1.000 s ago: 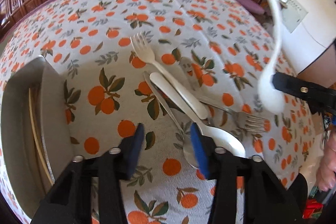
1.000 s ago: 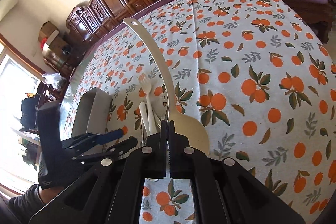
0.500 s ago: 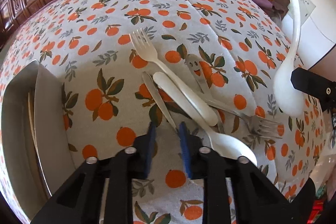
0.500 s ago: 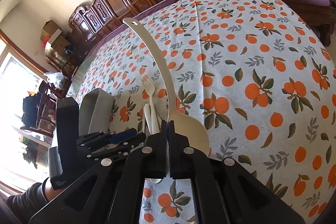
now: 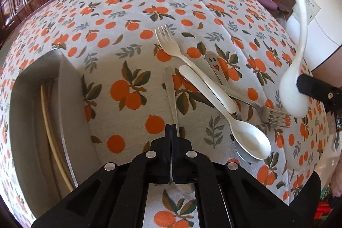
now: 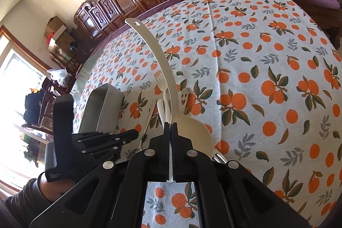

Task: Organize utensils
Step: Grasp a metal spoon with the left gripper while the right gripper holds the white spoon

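White plastic ladle (image 6: 171,87) stands pinched in the right gripper (image 6: 170,127) jaws, handle pointing up-away; left gripper (image 5: 171,128) jaws pinch a metal spoon (image 5: 171,91) lying lengthwise on the surface (image 5: 132,50).

Tablecloth (image 5: 132,40) white — orange fruit, green leaves; rice paddle (image 6: 192,131) cream; tray (image 5: 23,121) grey; grippers black.

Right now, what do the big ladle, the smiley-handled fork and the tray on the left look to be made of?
Ladle: likely plastic or melamine; matte cream, thick and moulded with a hanging hole. Smiley-handled fork: metal, probably stainless steel; grey with bright glints on the tines. Tray: brushed metal by its dull grey sheen and thin shiny edge.
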`<state>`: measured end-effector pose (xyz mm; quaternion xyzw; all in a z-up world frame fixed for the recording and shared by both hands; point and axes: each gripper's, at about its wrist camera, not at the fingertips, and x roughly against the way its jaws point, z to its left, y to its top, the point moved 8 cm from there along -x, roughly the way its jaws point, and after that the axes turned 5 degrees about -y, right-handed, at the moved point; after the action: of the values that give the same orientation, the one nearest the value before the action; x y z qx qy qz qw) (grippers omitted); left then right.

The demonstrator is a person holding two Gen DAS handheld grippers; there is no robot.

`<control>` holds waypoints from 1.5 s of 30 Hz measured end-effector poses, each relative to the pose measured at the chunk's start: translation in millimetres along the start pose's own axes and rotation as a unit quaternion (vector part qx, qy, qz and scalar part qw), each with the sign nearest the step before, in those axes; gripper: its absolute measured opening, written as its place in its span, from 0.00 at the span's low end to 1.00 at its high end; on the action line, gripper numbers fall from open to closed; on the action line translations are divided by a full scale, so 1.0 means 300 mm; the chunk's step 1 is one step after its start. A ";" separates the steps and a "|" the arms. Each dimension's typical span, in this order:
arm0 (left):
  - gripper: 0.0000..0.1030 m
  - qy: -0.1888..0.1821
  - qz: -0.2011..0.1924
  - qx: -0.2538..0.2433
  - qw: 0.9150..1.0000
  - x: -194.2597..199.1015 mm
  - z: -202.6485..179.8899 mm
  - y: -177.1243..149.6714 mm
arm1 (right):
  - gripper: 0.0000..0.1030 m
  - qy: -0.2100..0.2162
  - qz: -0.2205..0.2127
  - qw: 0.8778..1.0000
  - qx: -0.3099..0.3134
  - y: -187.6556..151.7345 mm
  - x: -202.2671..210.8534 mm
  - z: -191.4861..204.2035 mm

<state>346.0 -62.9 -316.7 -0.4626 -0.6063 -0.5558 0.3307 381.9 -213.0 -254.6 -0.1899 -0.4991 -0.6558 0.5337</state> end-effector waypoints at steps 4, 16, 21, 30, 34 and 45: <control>0.00 -0.002 -0.007 0.007 1.000 0.029 0.014 0.004 | 0.02 0.000 0.002 1.000 0.005 -0.005 -0.006 0.019; 0.14 -0.011 0.022 0.005 1.000 -0.041 -0.032 0.008 | 0.02 -0.004 -0.001 1.000 0.007 -0.015 0.016 0.021; 0.20 0.008 0.036 -0.015 0.999 -0.065 -0.047 0.005 | 0.02 -0.004 -0.002 1.000 0.005 -0.016 0.021 0.006; 0.01 0.015 0.048 -0.016 0.999 -0.054 -0.002 -0.010 | 0.02 -0.003 0.001 1.000 0.006 -0.033 0.017 0.015; 0.01 0.010 0.041 -0.017 0.999 -0.020 0.014 -0.037 | 0.02 -0.002 0.001 1.000 0.008 -0.037 0.014 0.027; 0.01 0.002 -0.008 -0.012 1.000 0.136 0.050 -0.039 | 0.02 0.005 0.004 1.000 0.023 -0.045 0.004 0.101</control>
<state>322.5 -39.9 -286.1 -0.4607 -0.6027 -0.5666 0.3218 360.8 -188.5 -246.7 -0.1763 -0.5102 -0.6429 0.5434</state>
